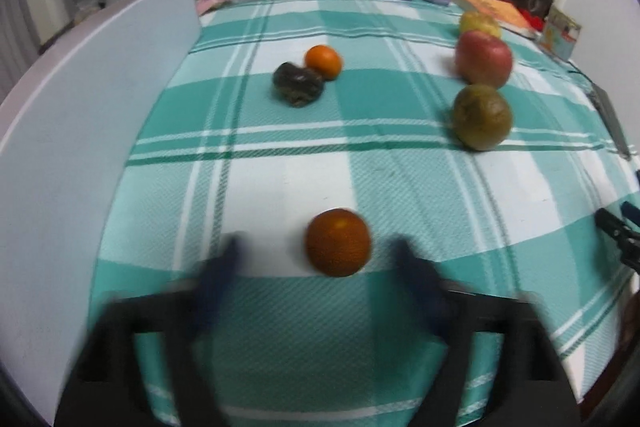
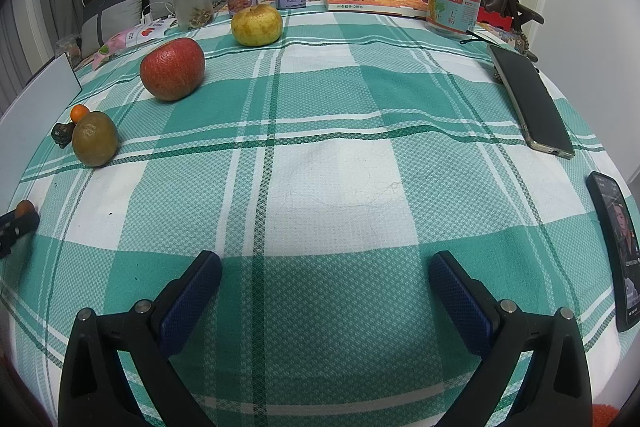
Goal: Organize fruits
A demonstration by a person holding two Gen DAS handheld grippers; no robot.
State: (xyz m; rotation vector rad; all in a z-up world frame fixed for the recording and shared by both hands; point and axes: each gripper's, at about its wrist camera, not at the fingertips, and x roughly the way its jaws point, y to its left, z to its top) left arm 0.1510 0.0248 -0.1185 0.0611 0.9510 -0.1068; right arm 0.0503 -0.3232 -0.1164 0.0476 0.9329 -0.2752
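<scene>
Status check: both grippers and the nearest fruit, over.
Left gripper open, blurred, orange between its fingertips, not gripped. Right gripper open over bare tablecloth. Nothing blocking the orange.

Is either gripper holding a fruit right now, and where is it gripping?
Nothing is held. The left gripper is open around the near orange, not touching; the right gripper is open over bare cloth.
</scene>
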